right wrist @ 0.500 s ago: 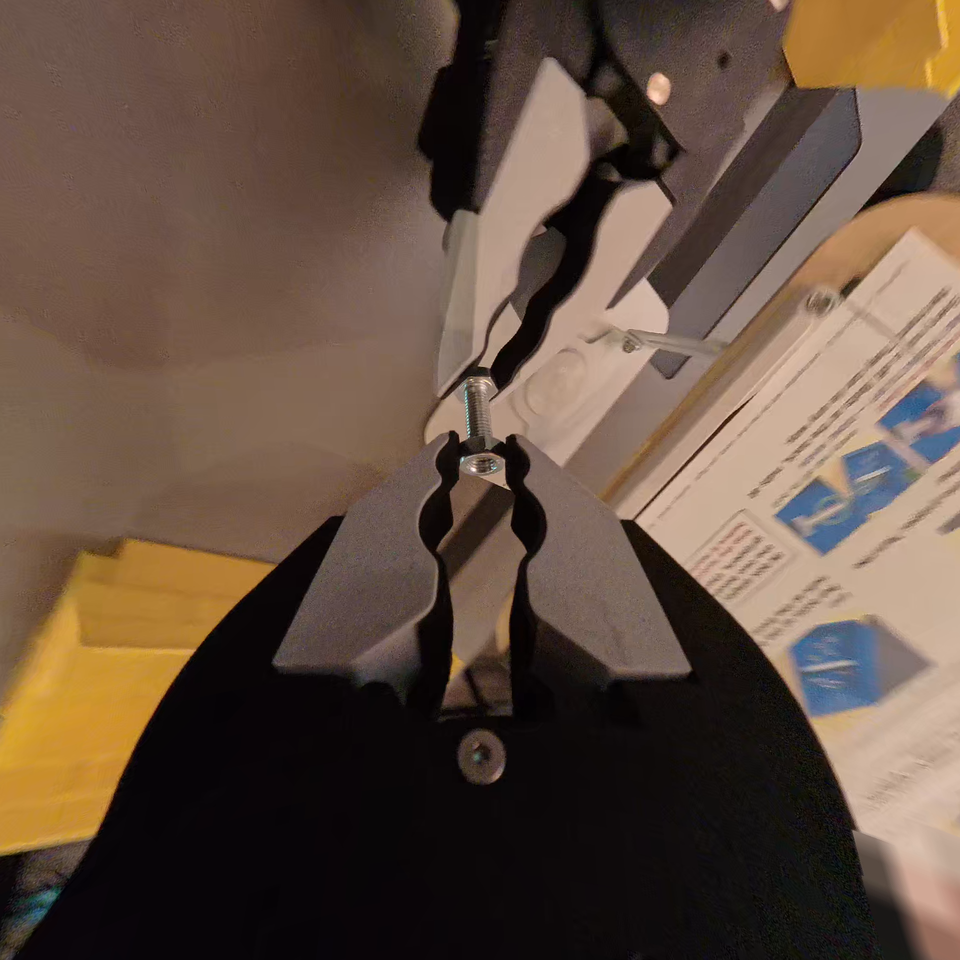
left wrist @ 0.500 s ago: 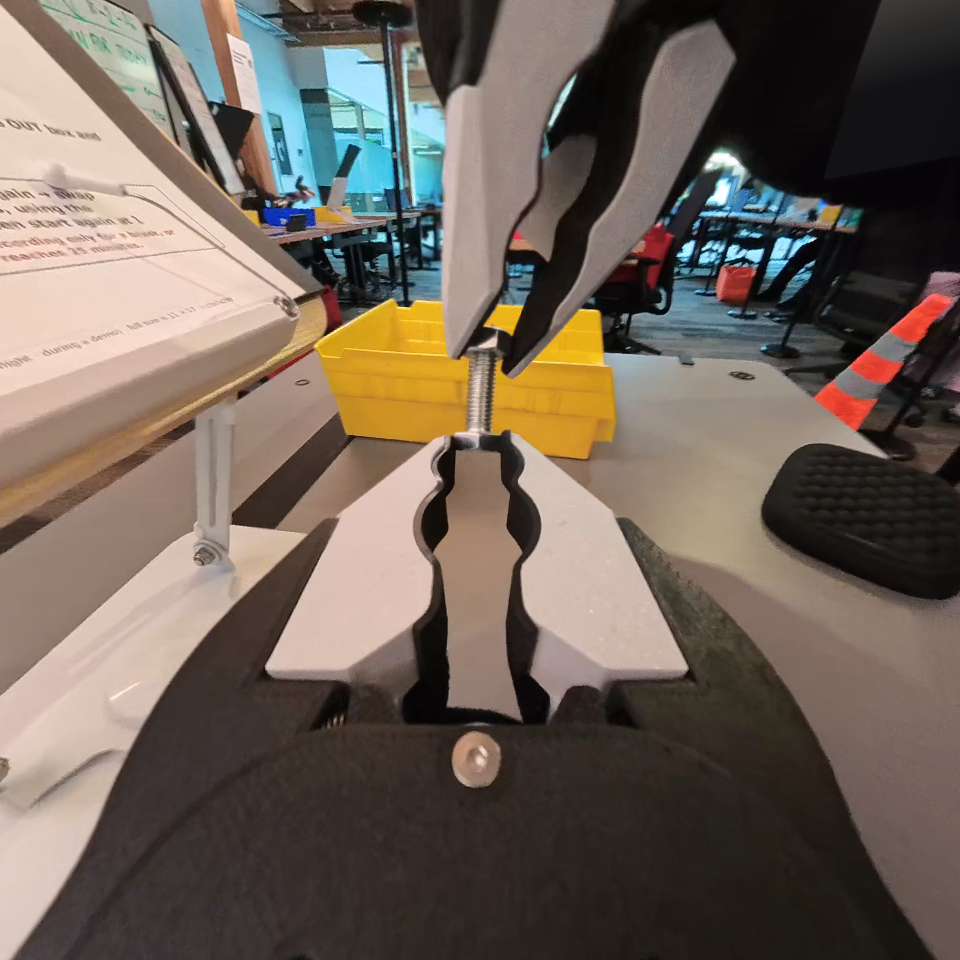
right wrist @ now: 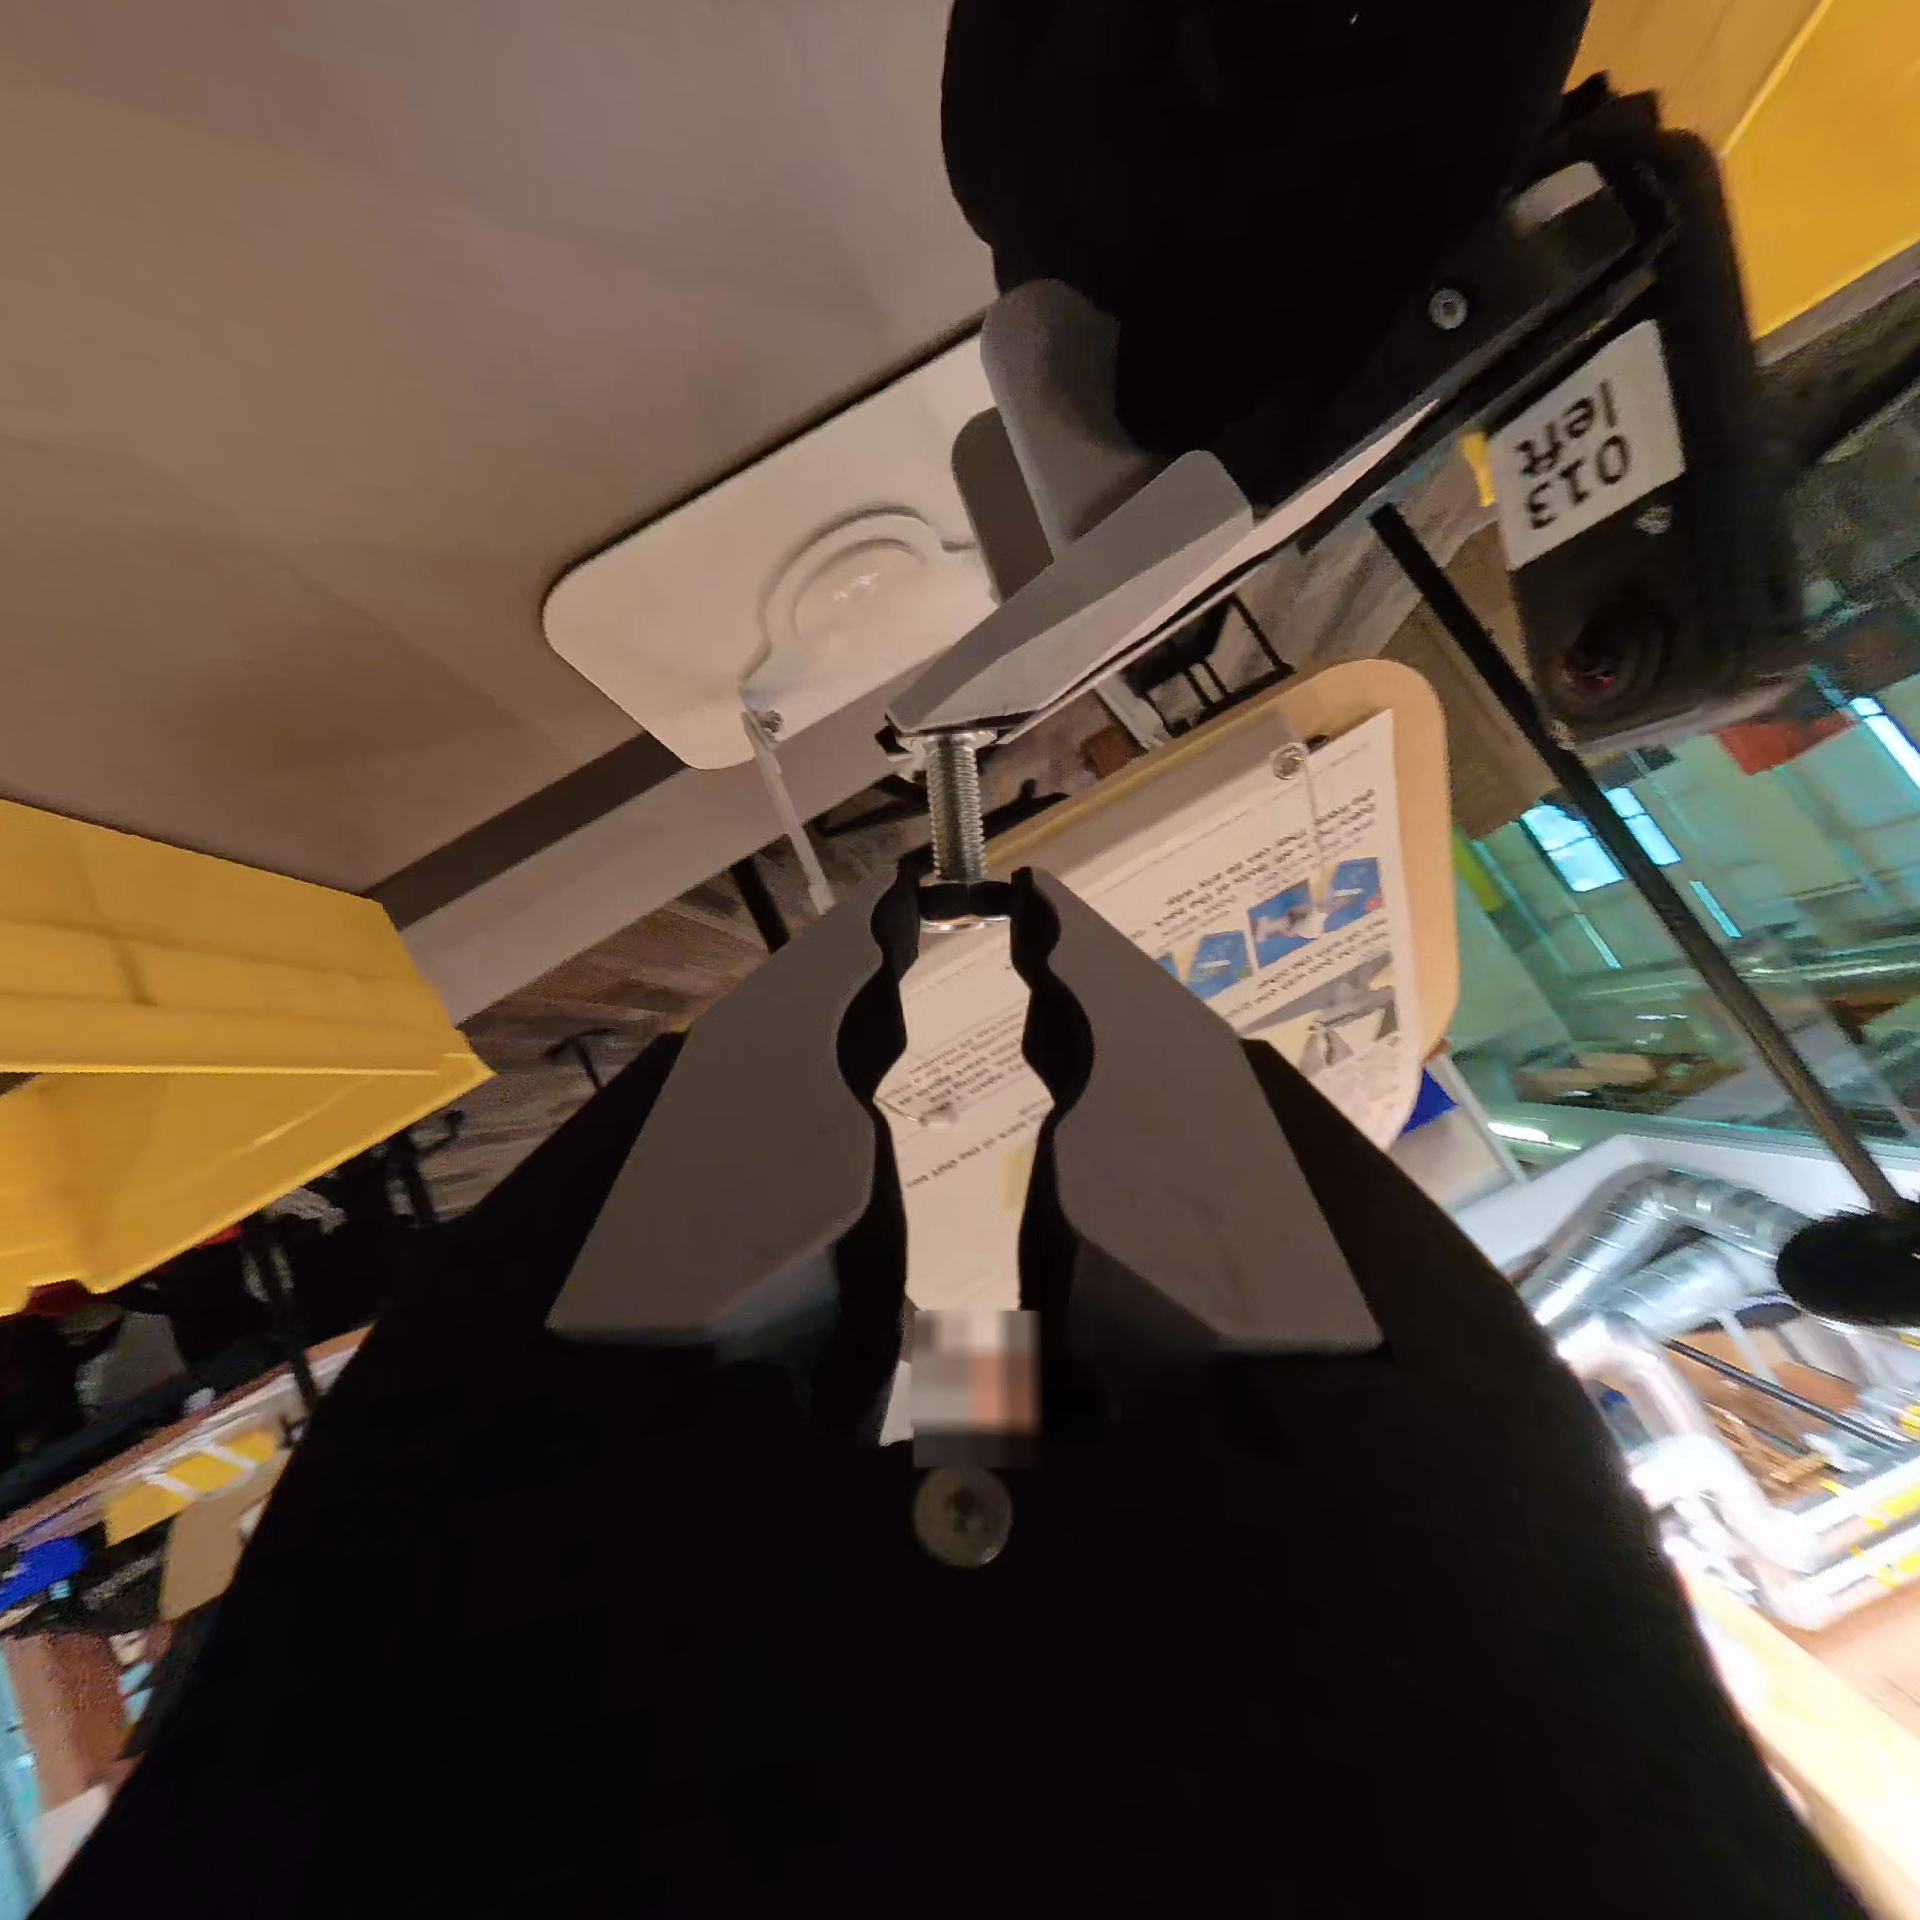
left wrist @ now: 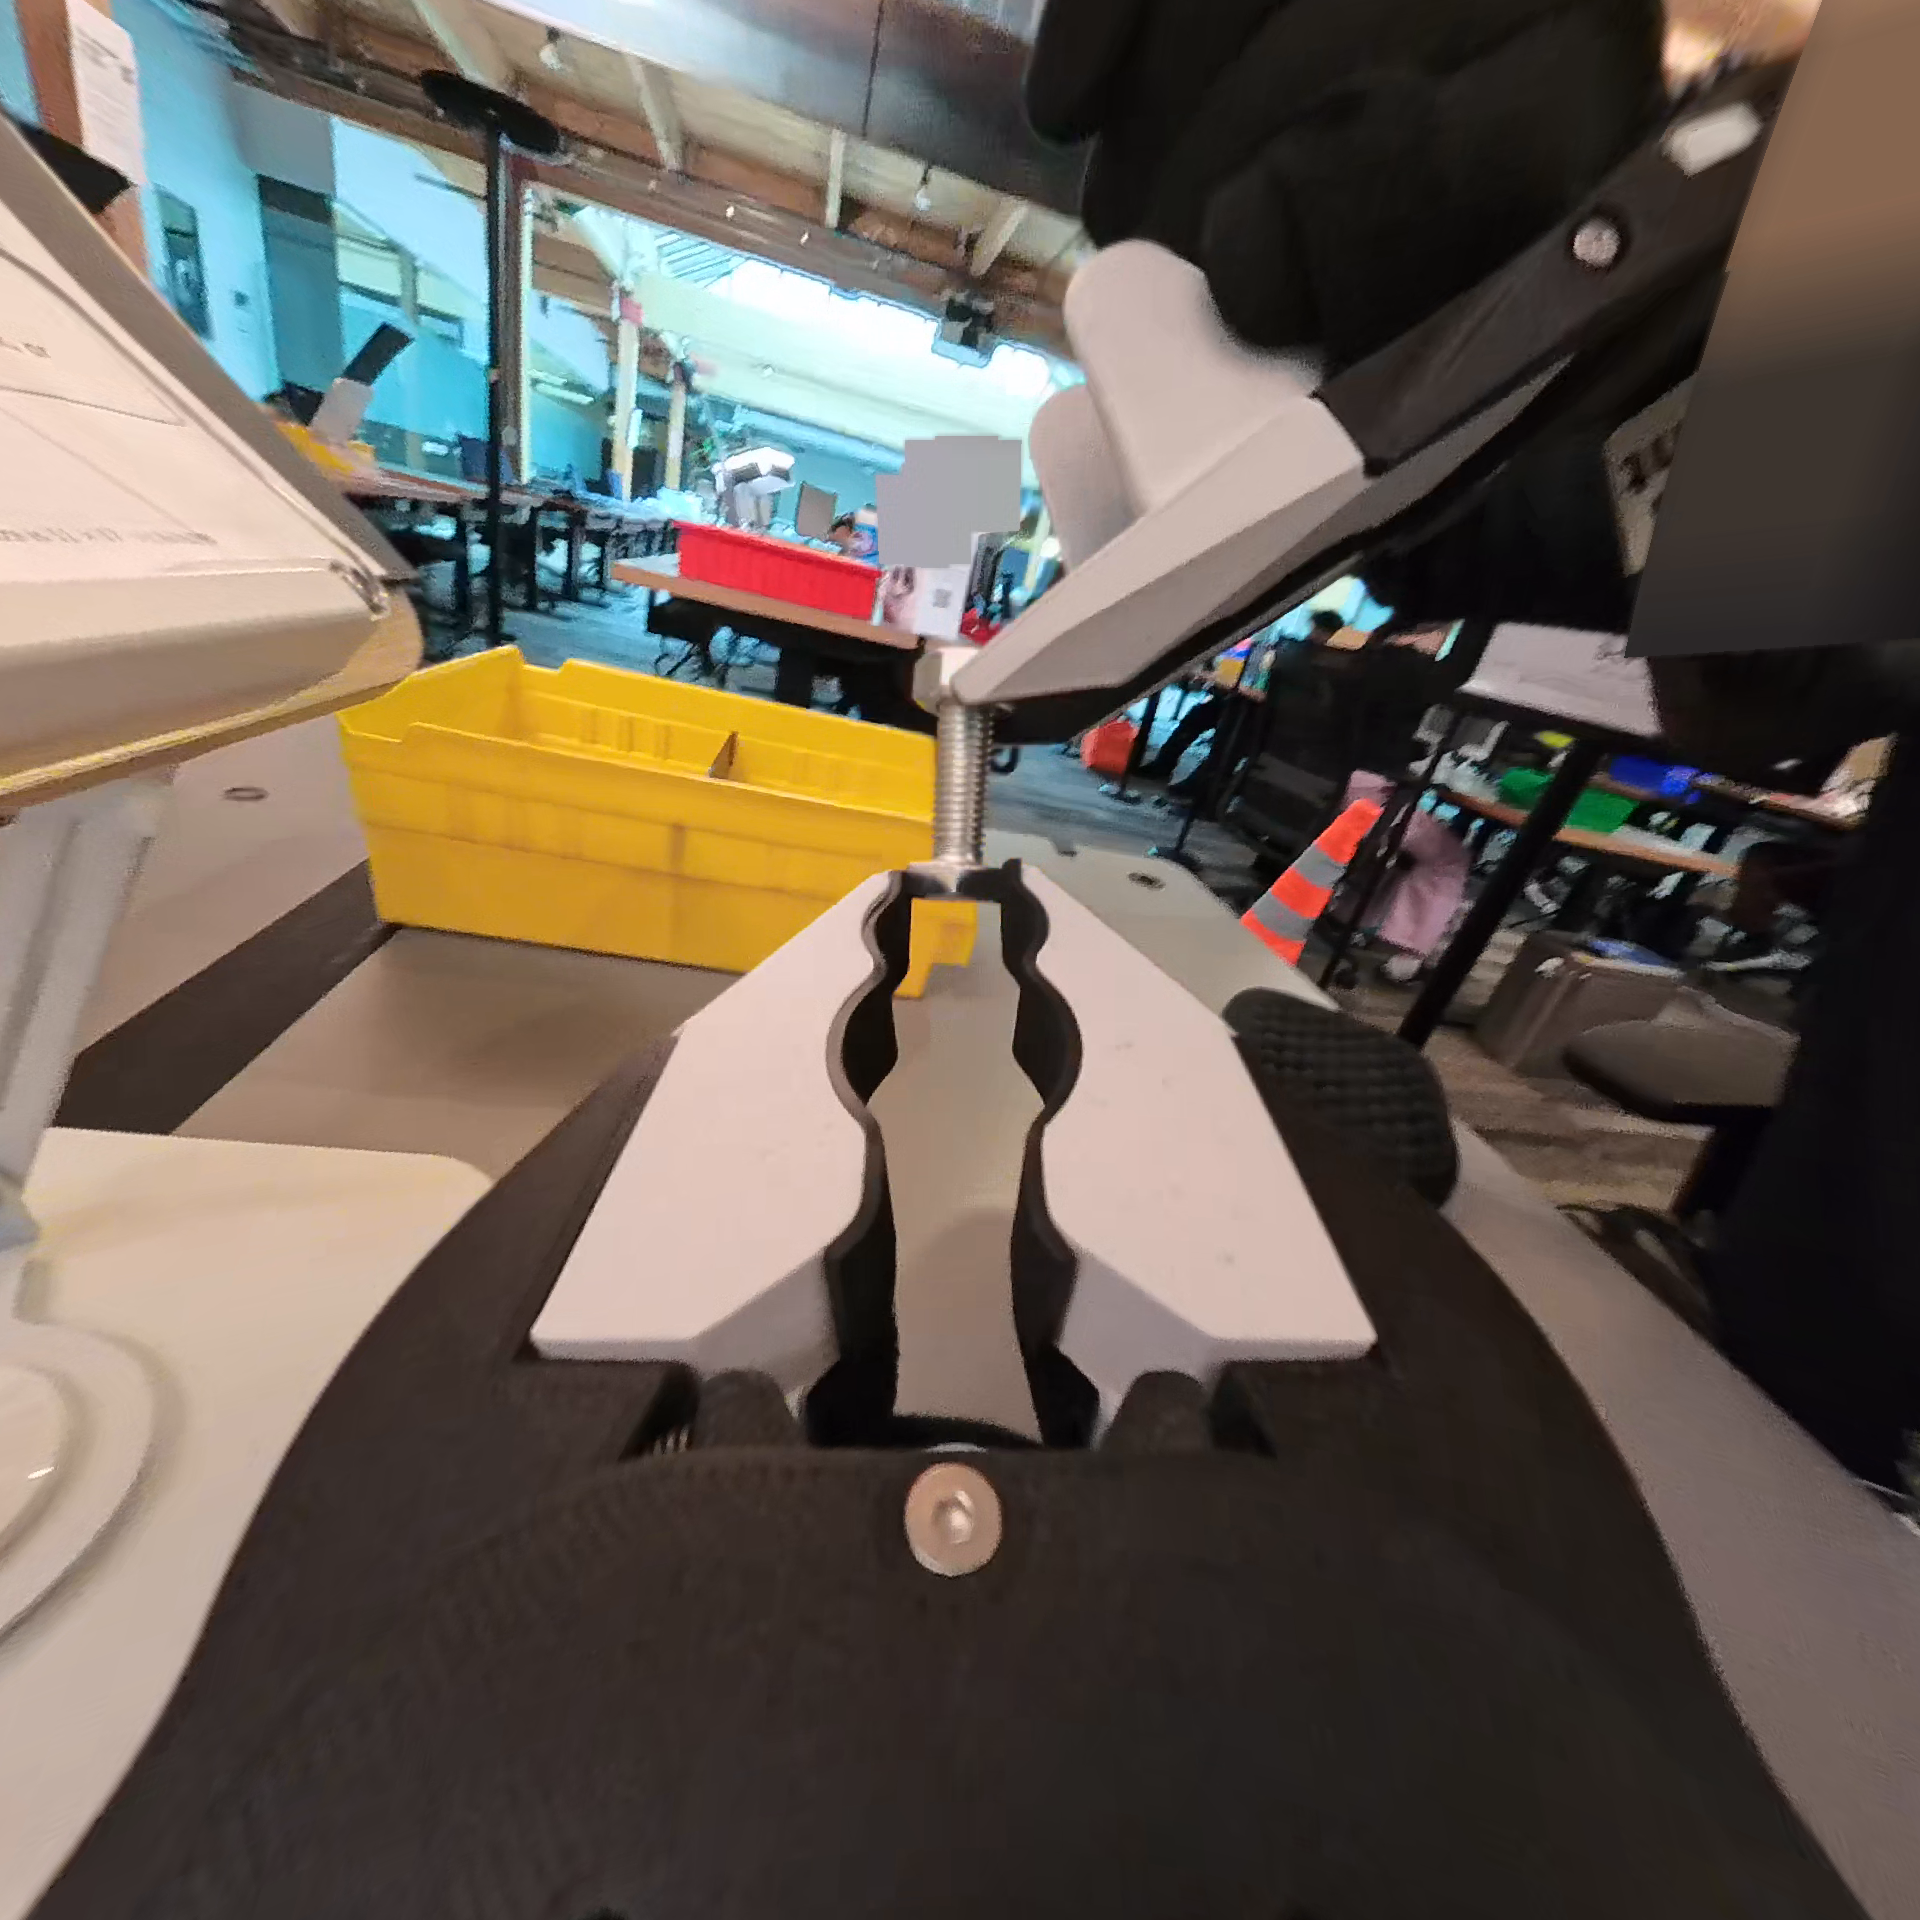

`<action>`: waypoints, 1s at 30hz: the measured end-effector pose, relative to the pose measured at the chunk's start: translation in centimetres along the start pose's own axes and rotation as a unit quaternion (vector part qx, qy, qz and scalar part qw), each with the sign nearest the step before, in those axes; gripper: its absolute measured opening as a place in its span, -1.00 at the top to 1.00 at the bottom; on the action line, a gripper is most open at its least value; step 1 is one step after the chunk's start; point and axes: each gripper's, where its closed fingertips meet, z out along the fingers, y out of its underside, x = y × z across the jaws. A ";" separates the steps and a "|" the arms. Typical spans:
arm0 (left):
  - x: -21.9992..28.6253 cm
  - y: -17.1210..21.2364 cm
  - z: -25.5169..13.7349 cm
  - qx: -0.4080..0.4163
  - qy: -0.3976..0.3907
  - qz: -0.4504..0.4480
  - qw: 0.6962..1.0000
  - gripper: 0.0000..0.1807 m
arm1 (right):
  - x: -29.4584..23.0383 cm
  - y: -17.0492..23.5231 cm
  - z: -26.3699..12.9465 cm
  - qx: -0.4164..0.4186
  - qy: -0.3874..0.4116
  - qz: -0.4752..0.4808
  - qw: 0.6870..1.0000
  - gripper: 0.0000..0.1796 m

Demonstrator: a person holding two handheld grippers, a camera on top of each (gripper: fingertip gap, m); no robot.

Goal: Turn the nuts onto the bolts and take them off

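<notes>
Bolt (left wrist: 961, 784) head pinched in left tool (left wrist: 956, 883), nut (right wrist: 958, 906) in right tool (right wrist: 961, 902); yellow bin (left wrist: 623, 821) behind.

Clearance around the left gripper (left wrist: 958, 883)

Bin (left wrist: 634, 810) blocks 11 o'clock; angled board (left wrist: 177, 582) overhangs 9 o'clock; black pad (left wrist: 1340, 1091) sits just beside at 3 o'clock; right gripper (left wrist: 961, 681) closes 12 o'clock; bare table (left wrist: 436, 1029) open at 10 o'clock.

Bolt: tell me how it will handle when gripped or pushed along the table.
The bolt looks like bright steel, so it is probably rigid and heavy for its size. Its round threaded shank would likely roll in an arc if pushed on the table. The left gripper pinches only its head, so it may pivot while the nut turns.
</notes>
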 end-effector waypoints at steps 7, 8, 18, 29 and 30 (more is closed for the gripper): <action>1.5 -1.2 -0.7 0.056 0.078 -0.048 0.994 0.83 | 1.3 -0.2 -1.2 -0.020 0.068 -0.037 0.997 0.82; 1.6 -1.3 -0.7 0.062 0.084 -0.053 0.993 0.83 | 1.3 -0.2 -1.2 -0.019 0.073 -0.035 0.997 0.82; 1.4 -1.3 -0.7 0.066 0.080 -0.052 0.993 0.83 | 1.3 -0.1 -1.0 -0.009 0.072 -0.012 0.997 0.83; 0.2 -1.9 -1.8 0.065 0.024 -0.011 0.998 0.83 | 1.7 2.1 -2.1 0.091 -0.014 0.322 0.942 0.53; 0.1 -2.0 -1.7 0.063 0.016 -0.004 0.998 0.83 | 1.3 2.6 -1.8 0.108 -0.042 0.397 0.910 0.52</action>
